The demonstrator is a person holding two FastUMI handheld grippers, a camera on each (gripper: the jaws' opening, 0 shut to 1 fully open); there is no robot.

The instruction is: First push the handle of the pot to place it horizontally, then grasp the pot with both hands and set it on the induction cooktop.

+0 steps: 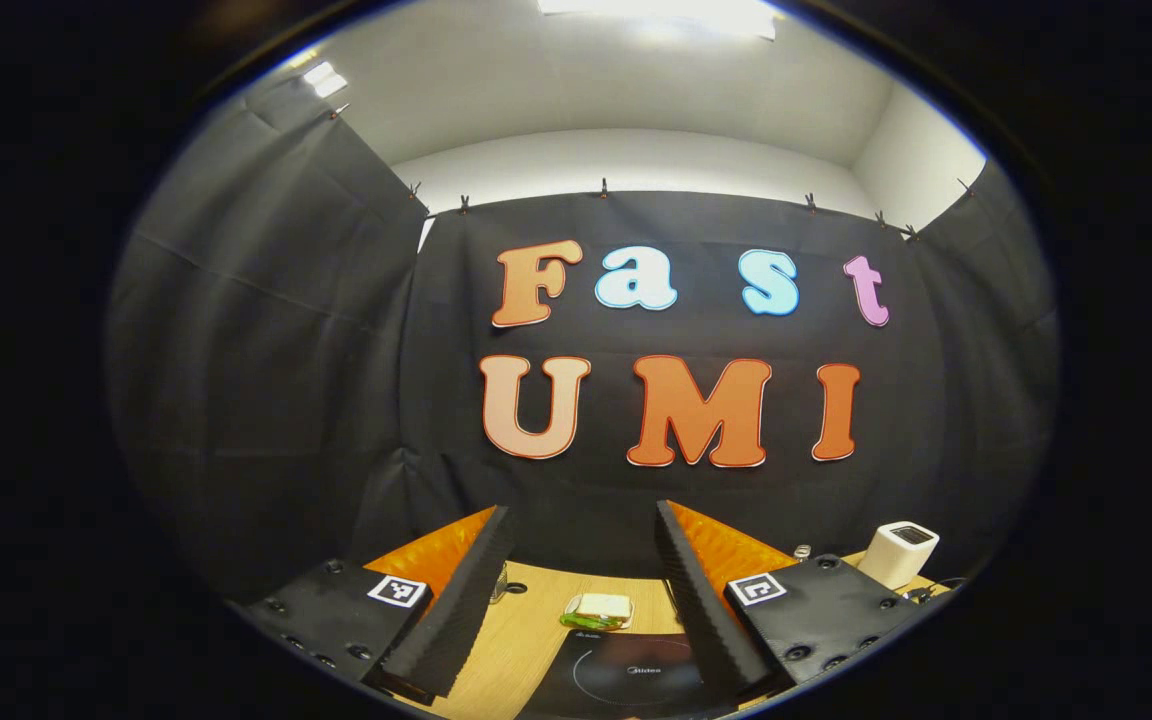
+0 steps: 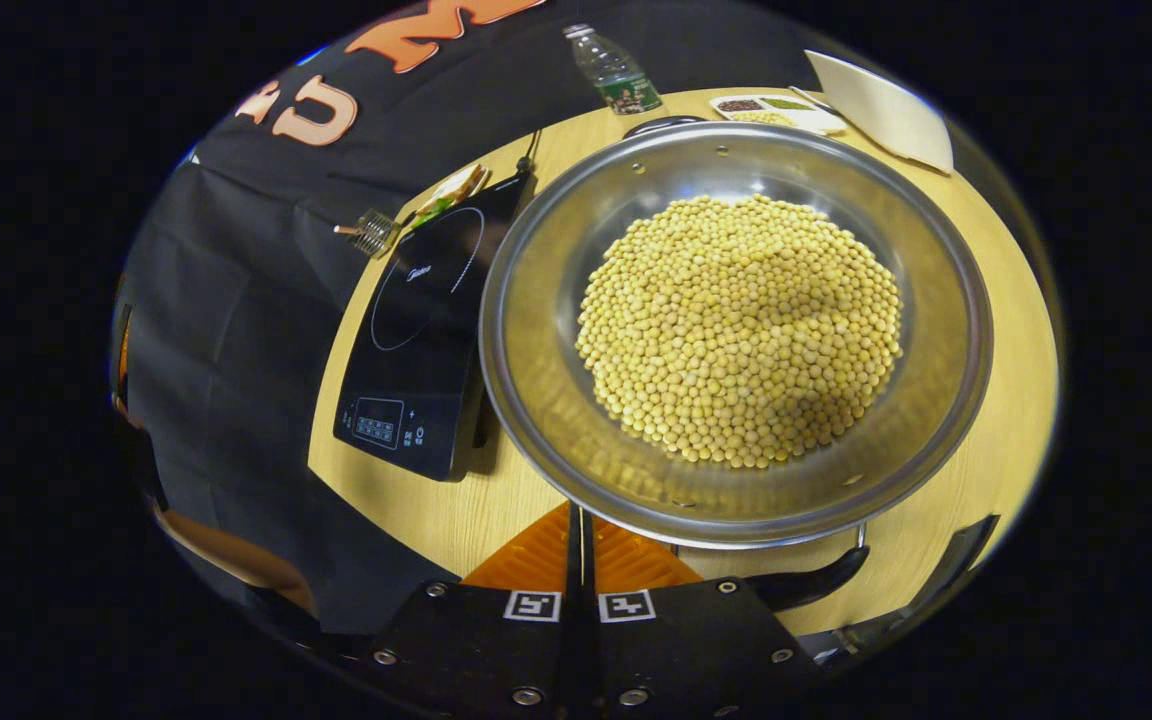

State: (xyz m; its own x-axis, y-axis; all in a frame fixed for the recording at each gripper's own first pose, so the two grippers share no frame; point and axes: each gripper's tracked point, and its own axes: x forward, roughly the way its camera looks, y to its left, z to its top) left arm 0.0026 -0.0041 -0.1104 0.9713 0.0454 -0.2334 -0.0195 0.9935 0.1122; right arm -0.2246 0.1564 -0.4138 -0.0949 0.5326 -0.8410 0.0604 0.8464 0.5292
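1. Tabletop [image 2: 976,500] of pale wood carries everything.
2. Pot [image 2: 536,330], steel and full of yellow beans [image 2: 741,330], sits just right of the induction cooktop [image 2: 426,330], not on it.
3. Right gripper [image 2: 578,560] has its fingers pressed together, just beside the pot's near handle [image 2: 806,585].
4. Left gripper [image 1: 581,590] hangs spread wide above the cooktop, grasping nothing.
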